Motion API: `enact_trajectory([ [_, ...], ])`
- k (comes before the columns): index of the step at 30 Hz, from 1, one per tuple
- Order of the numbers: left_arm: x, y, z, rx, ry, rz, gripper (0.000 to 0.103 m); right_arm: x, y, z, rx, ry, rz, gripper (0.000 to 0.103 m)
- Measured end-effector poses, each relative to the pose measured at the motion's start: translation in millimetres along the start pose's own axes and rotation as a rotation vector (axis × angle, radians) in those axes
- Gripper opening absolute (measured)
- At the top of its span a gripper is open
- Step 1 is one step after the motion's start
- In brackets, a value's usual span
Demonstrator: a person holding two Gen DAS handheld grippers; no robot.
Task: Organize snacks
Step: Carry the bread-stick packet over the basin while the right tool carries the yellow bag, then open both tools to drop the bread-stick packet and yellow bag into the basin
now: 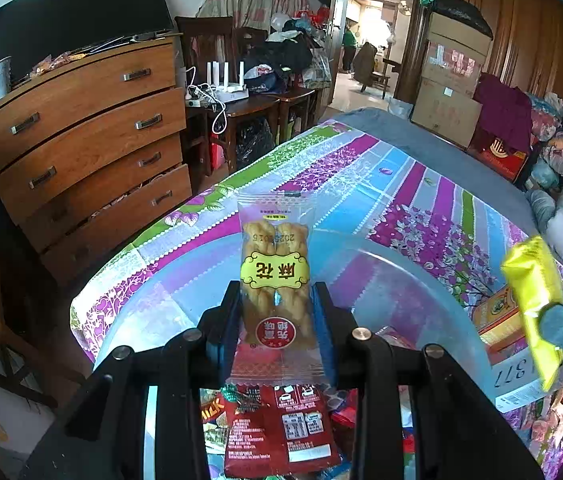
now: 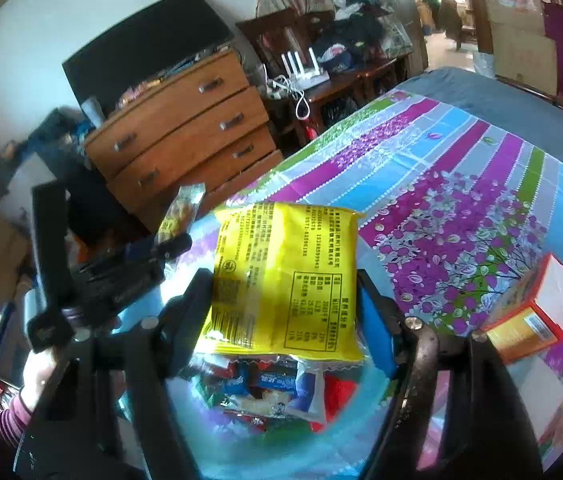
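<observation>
My left gripper (image 1: 276,304) is shut on a clear packet of fried dough twists (image 1: 275,276) with a yellow label, held upright over a clear plastic tub (image 1: 393,276). My right gripper (image 2: 284,292) is shut on a wide yellow snack packet (image 2: 285,276), its printed back facing the camera. Both hang above the tub (image 2: 185,424), where several snack packets (image 2: 269,392) lie, among them a red packet (image 1: 281,428). The right wrist view shows the left gripper (image 2: 173,242) with its twist packet (image 2: 181,216) at the left; the left wrist view shows the yellow packet (image 1: 537,304) at the right.
The tub rests on a floral striped cloth (image 1: 421,200) over a bed. An orange box (image 2: 533,312) lies on the cloth to the right. A wooden chest of drawers (image 1: 81,136) stands left of the bed, with a cluttered desk (image 1: 249,100) beyond it. A person's hand (image 2: 37,376) holds the left gripper.
</observation>
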State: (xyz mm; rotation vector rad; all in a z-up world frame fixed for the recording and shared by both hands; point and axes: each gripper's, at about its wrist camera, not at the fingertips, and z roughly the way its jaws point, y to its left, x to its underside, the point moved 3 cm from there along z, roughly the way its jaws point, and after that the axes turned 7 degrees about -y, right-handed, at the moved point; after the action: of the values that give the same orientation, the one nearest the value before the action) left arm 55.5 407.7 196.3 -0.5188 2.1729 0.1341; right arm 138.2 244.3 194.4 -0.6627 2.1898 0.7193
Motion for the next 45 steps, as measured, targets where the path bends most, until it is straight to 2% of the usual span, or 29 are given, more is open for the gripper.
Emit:
enact_trajectory([
  [12,3.4,-4.2,23.2,-0.015,0.037,0.019,0.034,0.9,7.0,27.9,0.005,0.043,0.002,0.07],
  [41,6.3,-6.2,32.1,-0.038,0.051,0.013,0.035,0.9,3.0,36.4,0.005,0.05,0.011,0.071],
  [43,6.4,-5.9,32.9,-0.045,0.052,0.013,0.039,1.9,3.0,38.2,0.004,0.056,0.011,0.072],
  [45,5.5,-4.3,32.6,-0.053,0.048,0.007,0.048,1.9,3.6,38.5,0.008,0.056,0.01,0.072],
])
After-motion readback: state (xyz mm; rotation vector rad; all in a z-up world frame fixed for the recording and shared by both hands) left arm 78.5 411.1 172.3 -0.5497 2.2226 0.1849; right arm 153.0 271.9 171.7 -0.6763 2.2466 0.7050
